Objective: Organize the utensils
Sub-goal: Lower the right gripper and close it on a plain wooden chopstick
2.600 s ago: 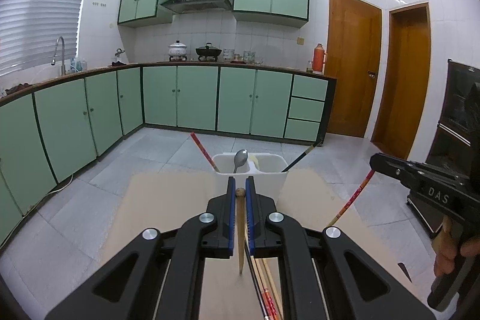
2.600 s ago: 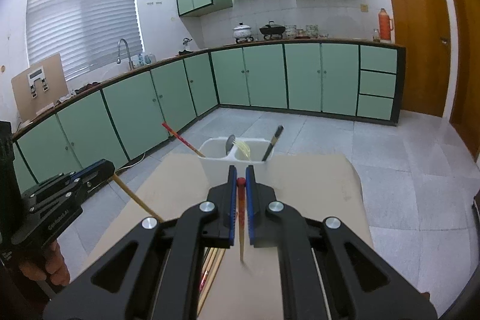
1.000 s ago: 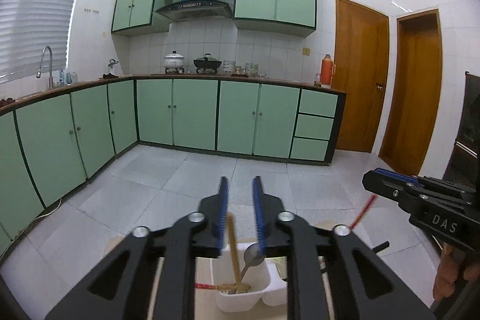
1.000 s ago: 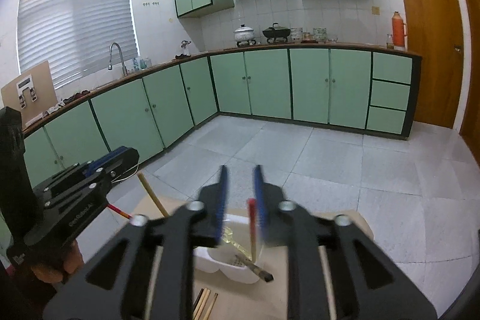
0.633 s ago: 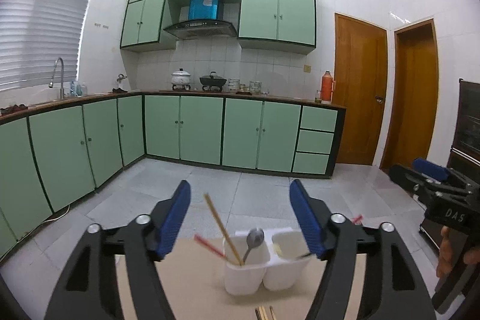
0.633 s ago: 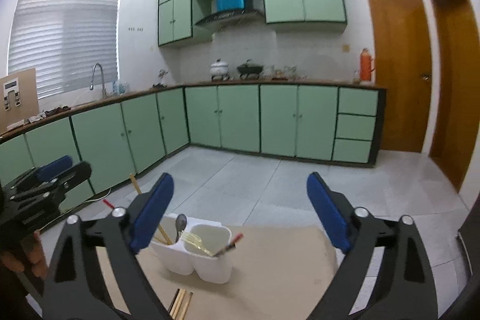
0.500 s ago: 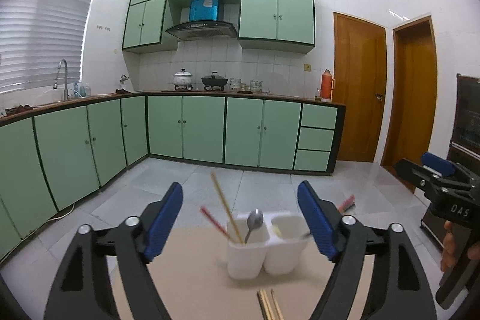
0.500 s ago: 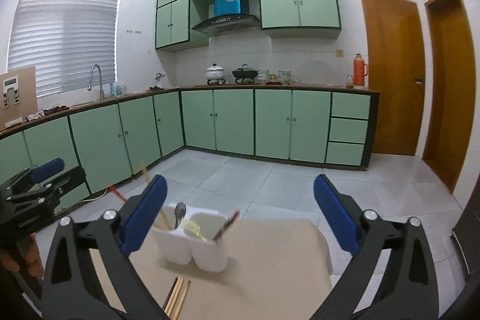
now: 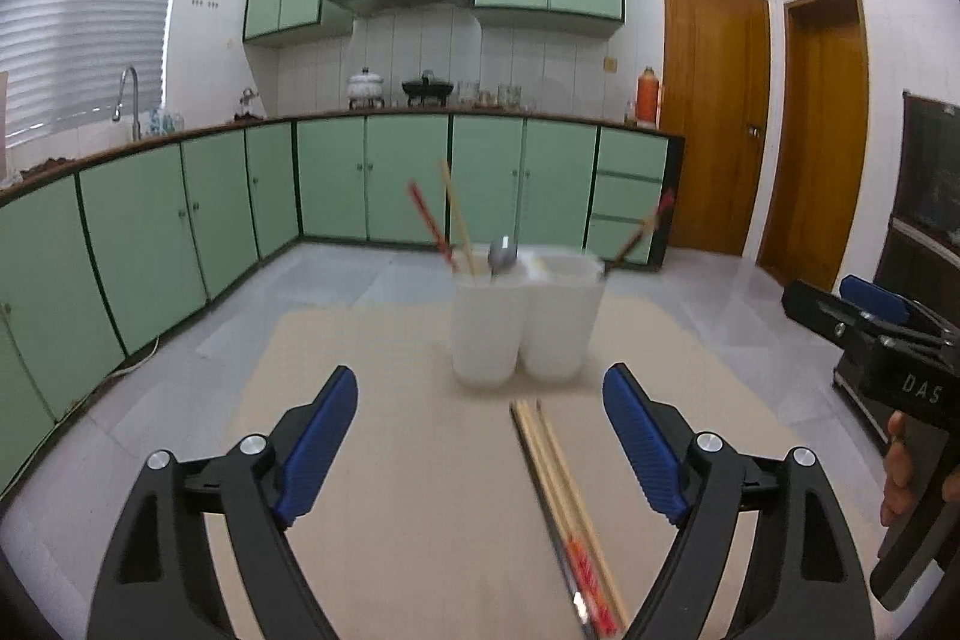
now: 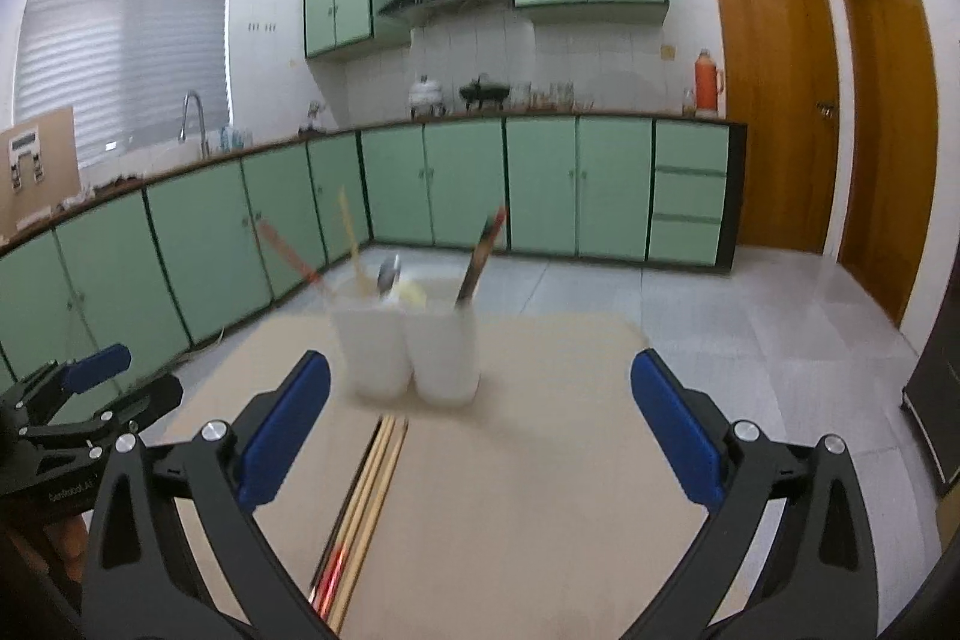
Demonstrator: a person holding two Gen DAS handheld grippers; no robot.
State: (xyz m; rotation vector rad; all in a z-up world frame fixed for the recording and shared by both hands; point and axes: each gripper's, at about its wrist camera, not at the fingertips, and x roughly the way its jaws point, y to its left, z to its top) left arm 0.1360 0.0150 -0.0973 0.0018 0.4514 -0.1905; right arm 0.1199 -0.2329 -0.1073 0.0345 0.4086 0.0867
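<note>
The remaining chopsticks [image 9: 561,496] lie bundled on the tabletop [image 9: 384,460] just before the white two-cup holder [image 9: 525,322]. Left gripper [image 9: 480,451] is opening wider, right gripper [image 10: 480,427] fully spread; both empty. The sticks look light, stiff and slippery: pinch one mid-shaft.

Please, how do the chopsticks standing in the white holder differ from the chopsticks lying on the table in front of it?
Pose: the chopsticks in the white holder stand leaning, ends up in the air; the chopsticks on the table lie flat.
Grouping: the ones in the holder fan apart, with one leaning out of the other compartment; the ones on the table lie close side by side in a bundle.
Both groups mix plain wooden sticks with red-marked ones.
</note>
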